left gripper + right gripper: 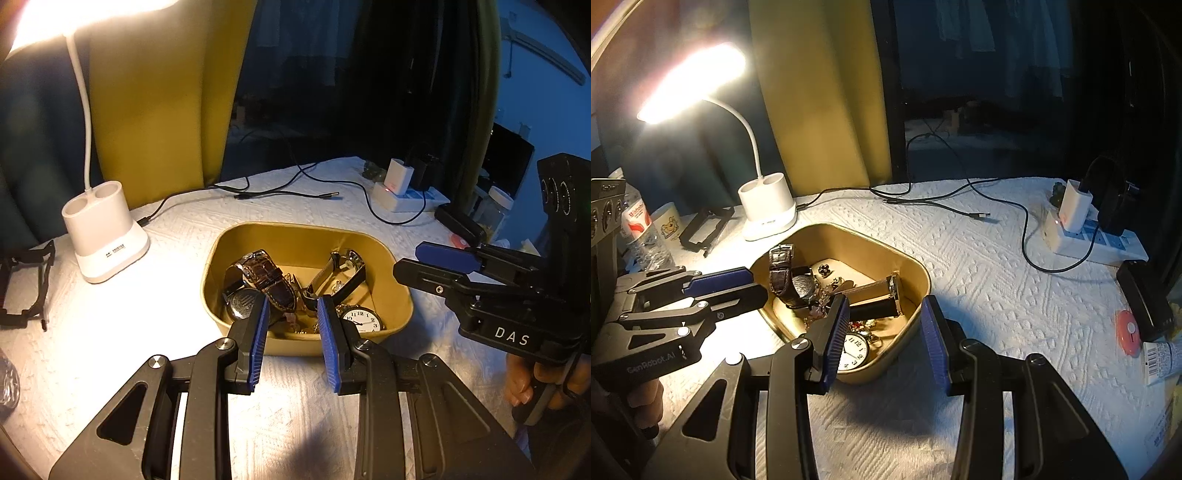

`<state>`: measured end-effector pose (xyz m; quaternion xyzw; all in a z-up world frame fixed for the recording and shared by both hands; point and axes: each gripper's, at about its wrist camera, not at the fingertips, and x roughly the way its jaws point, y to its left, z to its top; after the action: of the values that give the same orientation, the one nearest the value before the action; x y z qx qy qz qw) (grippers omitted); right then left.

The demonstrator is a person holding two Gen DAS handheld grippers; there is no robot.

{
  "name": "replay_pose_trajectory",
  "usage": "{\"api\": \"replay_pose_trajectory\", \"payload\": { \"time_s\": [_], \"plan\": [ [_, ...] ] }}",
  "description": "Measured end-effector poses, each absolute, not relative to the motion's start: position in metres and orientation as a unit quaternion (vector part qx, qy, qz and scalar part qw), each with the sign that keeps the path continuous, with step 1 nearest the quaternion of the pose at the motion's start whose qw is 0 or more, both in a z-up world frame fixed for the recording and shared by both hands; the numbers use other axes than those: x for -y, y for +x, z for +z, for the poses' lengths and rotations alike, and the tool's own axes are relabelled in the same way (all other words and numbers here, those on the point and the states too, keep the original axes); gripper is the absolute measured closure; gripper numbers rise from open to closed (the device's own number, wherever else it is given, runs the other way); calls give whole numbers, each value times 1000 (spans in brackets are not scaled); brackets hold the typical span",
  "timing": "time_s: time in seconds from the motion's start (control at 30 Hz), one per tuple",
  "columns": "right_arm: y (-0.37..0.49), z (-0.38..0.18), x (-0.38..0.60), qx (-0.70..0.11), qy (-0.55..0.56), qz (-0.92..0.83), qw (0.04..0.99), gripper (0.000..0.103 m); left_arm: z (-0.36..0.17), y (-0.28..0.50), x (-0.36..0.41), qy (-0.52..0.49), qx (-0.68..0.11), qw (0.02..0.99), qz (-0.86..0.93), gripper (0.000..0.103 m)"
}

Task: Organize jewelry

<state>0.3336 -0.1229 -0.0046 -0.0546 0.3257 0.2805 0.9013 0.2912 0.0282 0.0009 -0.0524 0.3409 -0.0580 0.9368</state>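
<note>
sitting on a white quilted cloth [979, 266], a gold tray [400, 291] holds a tangle of jewelry: a brown leather-strap watch [267, 273] stands on its edge at the left, a watch with a black strap [345, 266] leans at the right, and a white-faced pocket watch [364, 320] lies at the near right corner. small gold pieces [866, 326] are heaped in the middle, too jumbled and dim to tell apart; a dark flower-shaped piece [824, 270] lies at the far side

the left gripper [293, 328] hangs over the tray's near edge, its blue pads apart and grasping nothing; the pads cover part of a dark round watch face [242, 302]. the right gripper [884, 336] hovers over the tray's near right corner, its pads spread wide and holding nothing; its left pad hides part of the pocket watch

outward, a lit white desk lamp [768, 210] stands just beyond the tray, its glare washing out the cloth near it. black cables [960, 205] trail across the cloth to a power strip [1097, 240] with a white charger [1075, 206] at the right. a water bottle [642, 232] and a mug [666, 221] sit at the far left, partly cut off by the left gripper. behind hang a yellow curtain [820, 96] and a dark room with little to make out
</note>
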Motion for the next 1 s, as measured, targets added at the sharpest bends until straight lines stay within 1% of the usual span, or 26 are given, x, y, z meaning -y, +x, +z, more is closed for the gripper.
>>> {"api": "replay_pose_trajectory", "payload": {
  "time_s": [0.33, 1.0],
  "plan": [
    [312, 1, 124, -321, -54, 281, 903, 63, 6, 267, -25, -47, -337, 939, -51, 74],
    [248, 12, 137, -302, -56, 268, 913, 63, 28, 207, -12, -33, -306, 950, -56, 73]
  ]
}}
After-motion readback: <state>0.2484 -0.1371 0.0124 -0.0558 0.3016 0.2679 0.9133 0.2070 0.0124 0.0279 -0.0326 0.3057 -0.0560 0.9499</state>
